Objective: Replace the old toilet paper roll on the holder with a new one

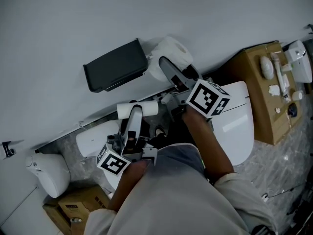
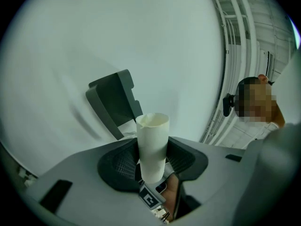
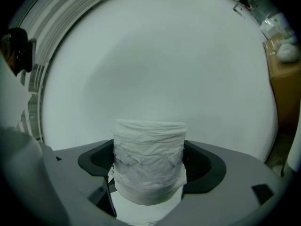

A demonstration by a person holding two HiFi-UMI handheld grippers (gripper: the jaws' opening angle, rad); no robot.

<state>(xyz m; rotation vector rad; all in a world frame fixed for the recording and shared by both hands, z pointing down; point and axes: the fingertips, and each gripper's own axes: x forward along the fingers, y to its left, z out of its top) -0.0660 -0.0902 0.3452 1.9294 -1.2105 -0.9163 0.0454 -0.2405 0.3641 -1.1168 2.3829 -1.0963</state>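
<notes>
Since the roll is light and soft, I expect it to squash rather than slip. Its outer wraps look wrinkled and loose, and a hard squeeze would likely flatten the hollow it has to hang by. My right gripper is clamped across its paper sides, one pad on each side. That seems the right hold to me, because both flat ends stay free.

In the head view the roll sits up by the wall, just beside the right end of the dark holder. Its hollow end faces up and to the right of the picture, so its axis runs roughly along the wall. In the right gripper view the same axis stands upright, square to the line the jaws point along.

My left gripper is closed on the bare tube. That is thin card, nearly weightless and easy to crush, and it is held around its middle. It lies almost left to right in the head view, below the holder and apart from it. In the left gripper view it stands on end with its open mouth on top.

I can see no roll on the holder, so the seat looks free to me.
</notes>
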